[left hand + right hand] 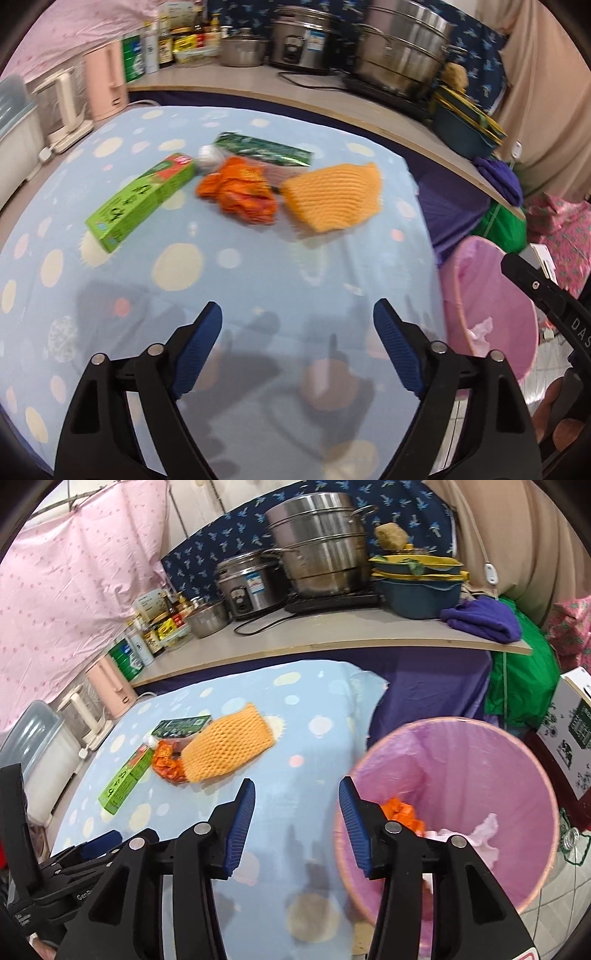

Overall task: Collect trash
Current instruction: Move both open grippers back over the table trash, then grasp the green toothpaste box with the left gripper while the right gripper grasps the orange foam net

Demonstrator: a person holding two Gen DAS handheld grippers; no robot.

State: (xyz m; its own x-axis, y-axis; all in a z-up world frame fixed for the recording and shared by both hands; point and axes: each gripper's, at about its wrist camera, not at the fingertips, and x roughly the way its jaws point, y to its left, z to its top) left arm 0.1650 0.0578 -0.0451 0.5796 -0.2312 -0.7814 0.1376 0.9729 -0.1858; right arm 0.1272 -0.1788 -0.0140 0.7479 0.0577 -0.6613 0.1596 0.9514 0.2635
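Trash lies on the blue dotted tablecloth (258, 266): a green carton (142, 201), a crumpled orange wrapper (240, 194), an orange foam net (332, 197), a dark green packet (264, 149) and a small white wad (208, 155). They also show in the right wrist view: carton (125, 781), wrapper (168, 764), net (225, 747), packet (183, 727). My left gripper (297, 325) is open and empty, short of the trash. My right gripper (297, 803) is open and empty at the rim of the pink-lined bin (480, 760), which holds an orange wrapper (402, 812) and white paper (484, 830).
The bin (491, 291) stands off the table's right edge. Behind the table a counter (332, 635) carries steel pots (317, 542), a rice cooker (243, 583), bottles, a blue basin (421, 590) and a purple cloth (480, 618). A pink kettle (105, 85) stands far left.
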